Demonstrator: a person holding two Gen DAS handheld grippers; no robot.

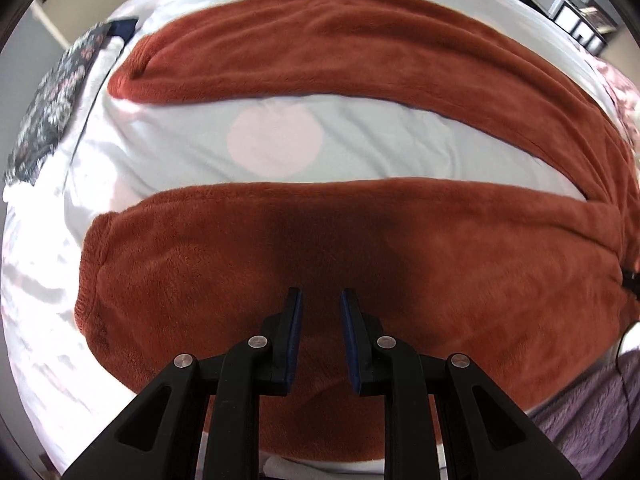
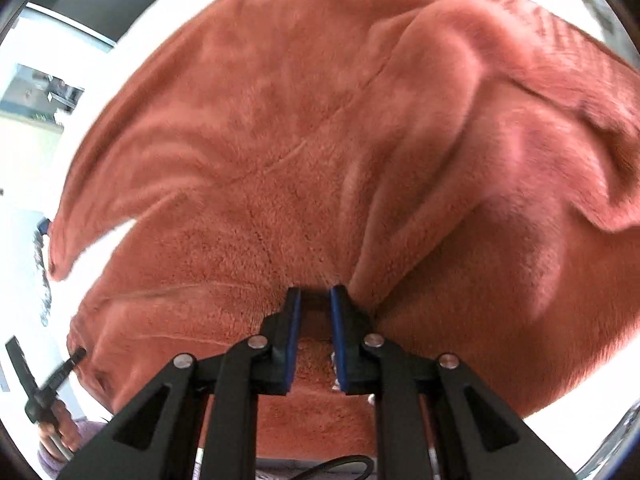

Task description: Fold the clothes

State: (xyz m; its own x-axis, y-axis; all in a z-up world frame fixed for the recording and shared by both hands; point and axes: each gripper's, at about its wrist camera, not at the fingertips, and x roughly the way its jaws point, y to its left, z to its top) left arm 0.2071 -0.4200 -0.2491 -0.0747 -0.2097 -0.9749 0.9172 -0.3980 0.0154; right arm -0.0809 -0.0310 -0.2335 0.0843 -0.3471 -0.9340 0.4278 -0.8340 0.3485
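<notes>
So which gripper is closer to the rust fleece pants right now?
Right. The right gripper is in contact with the rust fleece pants, fabric bunched between its fingers. The left gripper hovers open above one leg.

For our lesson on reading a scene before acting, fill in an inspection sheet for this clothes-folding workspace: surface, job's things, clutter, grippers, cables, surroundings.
Surface: bed with a pale sheet, lightly wrinkled, a pink dot printed on it.
Job's things: rust-coloured fleece trousers, both legs spread apart on the sheet; waist end bunched and pulled up in the right wrist view.
Clutter: dark floral cloth at the bed's left edge; purple fabric at lower right.
Grippers: left gripper open above the near leg, holding nothing; right gripper with fleece between its fingers, a gap between the pads.
Cables: thin dark cable under the right gripper.
Surroundings: shelving beyond the bed, blurred.
</notes>
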